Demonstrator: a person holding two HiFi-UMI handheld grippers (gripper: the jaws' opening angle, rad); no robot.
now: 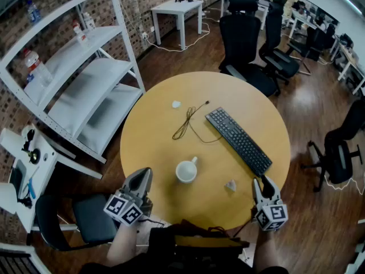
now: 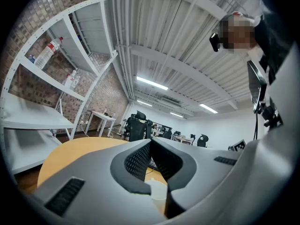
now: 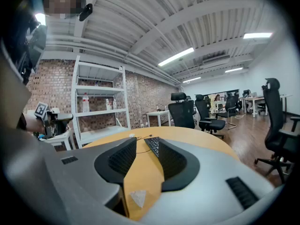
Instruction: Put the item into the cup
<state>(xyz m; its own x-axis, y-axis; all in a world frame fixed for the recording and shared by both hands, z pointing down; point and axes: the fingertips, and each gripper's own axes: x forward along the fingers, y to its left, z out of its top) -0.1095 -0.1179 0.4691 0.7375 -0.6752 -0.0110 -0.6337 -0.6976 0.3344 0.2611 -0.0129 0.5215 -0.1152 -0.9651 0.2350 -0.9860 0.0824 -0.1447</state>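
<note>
A white cup [image 1: 186, 170] with its handle toward the far side stands on the round wooden table [image 1: 159, 147], near the front. To its right lies the item [image 1: 230, 185], a small pale crumpled piece. My right gripper [image 1: 263, 181] hovers at the table's front right edge, just right of the item, and is open and empty. In the right gripper view the item [image 3: 139, 197] shows low between the jaws of my right gripper [image 3: 147, 142], untouched. My left gripper [image 1: 144, 173] is at the front left edge, left of the cup, and is shut on nothing. The cup [image 2: 158, 193] shows beneath the tips of my left gripper [image 2: 151, 142].
A black keyboard [image 1: 238, 140] lies diagonally on the right half of the table, a dark cable [image 1: 188, 121] and a small white scrap [image 1: 176, 104] farther back. White shelving [image 1: 85, 79] stands to the left. Black office chairs [image 1: 245, 39] stand behind the table, another [image 1: 342, 147] at the right.
</note>
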